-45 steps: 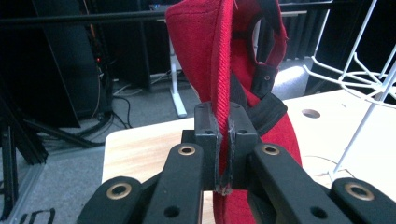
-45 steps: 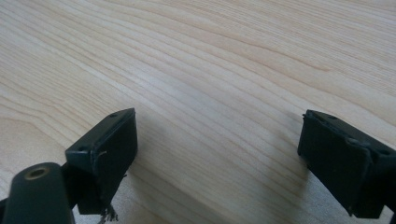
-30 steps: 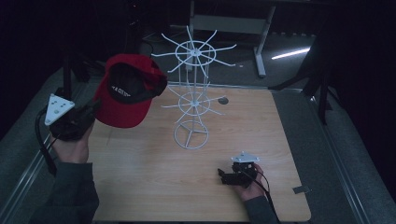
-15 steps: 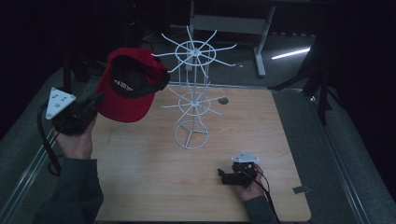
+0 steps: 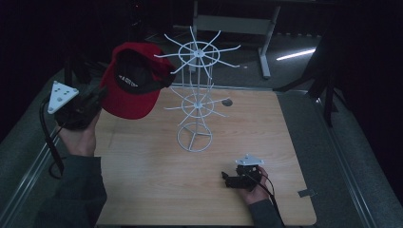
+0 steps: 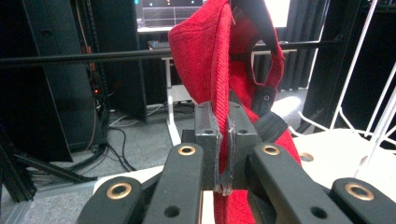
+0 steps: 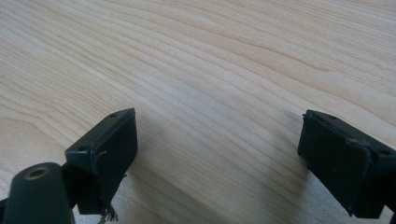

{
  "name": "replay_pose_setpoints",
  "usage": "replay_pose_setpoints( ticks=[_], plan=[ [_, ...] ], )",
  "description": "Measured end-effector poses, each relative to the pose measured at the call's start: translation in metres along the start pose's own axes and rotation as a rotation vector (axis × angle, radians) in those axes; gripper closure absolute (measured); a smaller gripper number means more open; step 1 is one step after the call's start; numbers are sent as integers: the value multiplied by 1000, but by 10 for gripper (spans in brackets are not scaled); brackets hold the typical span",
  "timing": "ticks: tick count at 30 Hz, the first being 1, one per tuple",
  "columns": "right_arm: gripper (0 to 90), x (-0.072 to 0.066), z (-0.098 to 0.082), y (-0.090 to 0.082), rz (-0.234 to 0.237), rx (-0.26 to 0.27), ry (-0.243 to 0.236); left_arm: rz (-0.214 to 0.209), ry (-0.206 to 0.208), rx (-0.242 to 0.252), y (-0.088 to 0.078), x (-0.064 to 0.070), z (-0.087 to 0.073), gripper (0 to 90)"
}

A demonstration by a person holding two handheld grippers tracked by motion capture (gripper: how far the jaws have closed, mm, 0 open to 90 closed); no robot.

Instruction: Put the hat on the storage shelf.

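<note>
The left gripper (image 5: pixel 97 95) is raised above the table's (image 5: pixel 142 190) left edge, its jaws clamped on the brim of a red cap (image 5: pixel 130 80). The cap hangs in the air above the far left corner, its opening facing up, just beside the upper spokes of the white wire rack (image 5: pixel 195 97); I cannot tell if they touch. The rack stands near the table's middle. The right gripper (image 5: pixel 228 179) lies near the front edge, jaws spread wide with bare wood between them.
</note>
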State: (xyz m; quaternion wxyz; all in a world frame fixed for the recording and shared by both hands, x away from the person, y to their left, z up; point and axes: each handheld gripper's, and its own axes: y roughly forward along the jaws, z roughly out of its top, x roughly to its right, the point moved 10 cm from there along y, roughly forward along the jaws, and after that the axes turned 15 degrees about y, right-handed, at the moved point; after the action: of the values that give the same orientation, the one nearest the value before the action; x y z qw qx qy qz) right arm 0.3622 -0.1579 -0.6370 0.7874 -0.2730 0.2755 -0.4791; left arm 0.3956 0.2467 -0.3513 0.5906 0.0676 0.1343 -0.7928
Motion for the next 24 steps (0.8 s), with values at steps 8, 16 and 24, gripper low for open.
replay_pose_setpoints(
  ticks=[8, 16, 24],
  plan=[
    [118, 0, 0, 0, 0, 0, 0, 4, -8, 30, 3, -2, 12, 864],
    [118, 0, 0, 0, 0, 0, 0, -1, -8, 56, 2, -2, 20, 865],
    [118, 0, 0, 0, 0, 0, 0, 4, -7, 74, 3, -3, 28, 865]
  ],
)
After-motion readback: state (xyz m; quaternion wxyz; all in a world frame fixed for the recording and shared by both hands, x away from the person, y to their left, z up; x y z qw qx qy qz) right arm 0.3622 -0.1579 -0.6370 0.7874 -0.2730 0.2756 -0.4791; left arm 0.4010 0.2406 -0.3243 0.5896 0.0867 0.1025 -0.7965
